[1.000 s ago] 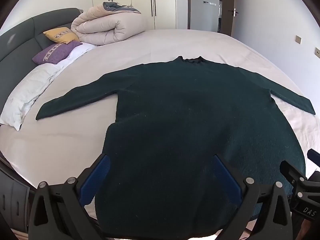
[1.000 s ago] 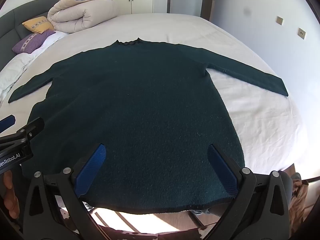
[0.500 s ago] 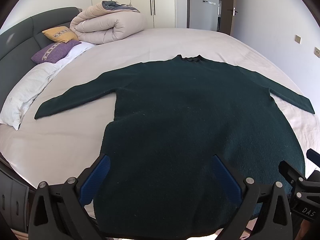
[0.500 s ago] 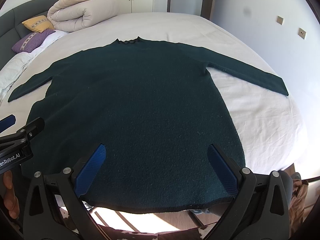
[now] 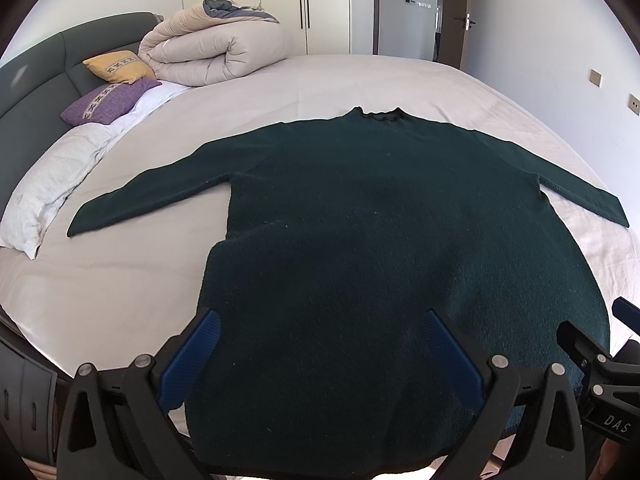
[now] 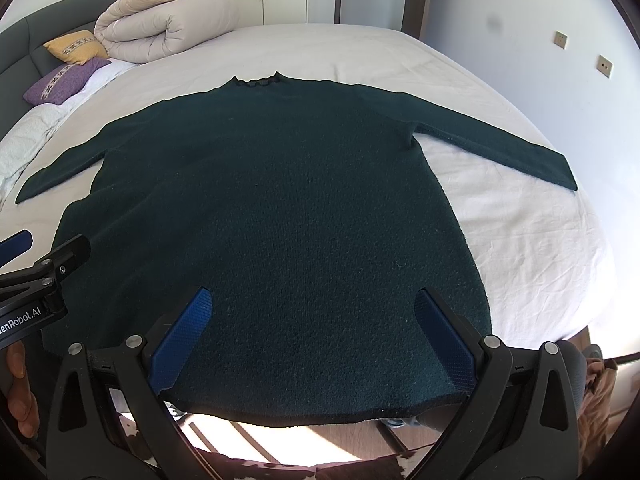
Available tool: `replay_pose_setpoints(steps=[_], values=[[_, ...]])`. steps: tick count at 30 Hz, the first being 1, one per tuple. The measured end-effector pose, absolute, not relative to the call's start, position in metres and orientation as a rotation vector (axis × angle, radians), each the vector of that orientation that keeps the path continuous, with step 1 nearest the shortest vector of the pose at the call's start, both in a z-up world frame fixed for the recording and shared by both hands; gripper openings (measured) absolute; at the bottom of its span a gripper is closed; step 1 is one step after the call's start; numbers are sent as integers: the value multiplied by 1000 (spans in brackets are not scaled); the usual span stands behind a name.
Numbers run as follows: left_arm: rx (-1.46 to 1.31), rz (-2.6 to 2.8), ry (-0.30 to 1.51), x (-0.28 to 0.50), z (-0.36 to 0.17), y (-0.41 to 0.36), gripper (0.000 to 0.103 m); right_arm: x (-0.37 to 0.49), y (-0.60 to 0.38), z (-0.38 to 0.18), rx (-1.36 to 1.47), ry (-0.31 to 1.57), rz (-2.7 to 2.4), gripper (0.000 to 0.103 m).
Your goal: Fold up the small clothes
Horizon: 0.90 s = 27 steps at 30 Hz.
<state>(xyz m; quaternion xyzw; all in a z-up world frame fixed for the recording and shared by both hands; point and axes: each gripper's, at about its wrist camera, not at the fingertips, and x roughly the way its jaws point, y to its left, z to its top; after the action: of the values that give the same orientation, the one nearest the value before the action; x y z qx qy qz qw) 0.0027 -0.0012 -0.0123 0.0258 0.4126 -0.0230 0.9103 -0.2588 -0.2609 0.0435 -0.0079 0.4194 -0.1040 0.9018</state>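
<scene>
Lying flat on the bed (image 5: pixel 360 80), front or back up I cannot tell, the sweater (image 5: pixel 380 240) is spread full length, collar (image 5: pixel 379 114) toward the far side, hem (image 6: pixel 320 416) hanging just over the near edge. Both sleeves are stretched out sideways: the left sleeve (image 5: pixel 152 196) reaches toward the pillows (image 5: pixel 48 184), the right sleeve (image 6: pixel 500 148) toward the wall side. No fold has been made yet, so the task looks to be at its very start.

The left gripper (image 5: pixel 320 360) hovers above the hem on the left half of the body, jaws spread wide and holding nothing. The right gripper (image 6: pixel 312 336) hangs over the hem's right half, jaws likewise wide apart and empty. Each tool shows at the edge of the other's view, so they sit side by side.

The step in hand is probably the first grasp. To do it well, each gripper should come down on a real edge, not the middle of the body, where the thick knit would only bunch. A sleeve cuff or a hem corner gives a clean bite through both layers. If the sleeves go first, lay each across the chest so it lies straight and flat. If the hem goes first, both grippers should lift together and carry it evenly toward the collar, keeping the sides lined up. The overhanging hem could slip off the bed if tugged toward the person.
</scene>
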Motion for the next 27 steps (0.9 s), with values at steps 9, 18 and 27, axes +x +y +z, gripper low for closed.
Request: replay_pose_setpoints(steps=[9, 18, 27], values=[[52, -49, 853, 3, -13, -1, 103, -259, -260, 43, -16, 869, -214, 103], [44, -51, 859, 3, -16, 1, 103, -259, -260, 43, -16, 871, -214, 103], [38, -56, 868, 4, -16, 4, 103, -258, -258, 42, -16, 872, -214, 103]])
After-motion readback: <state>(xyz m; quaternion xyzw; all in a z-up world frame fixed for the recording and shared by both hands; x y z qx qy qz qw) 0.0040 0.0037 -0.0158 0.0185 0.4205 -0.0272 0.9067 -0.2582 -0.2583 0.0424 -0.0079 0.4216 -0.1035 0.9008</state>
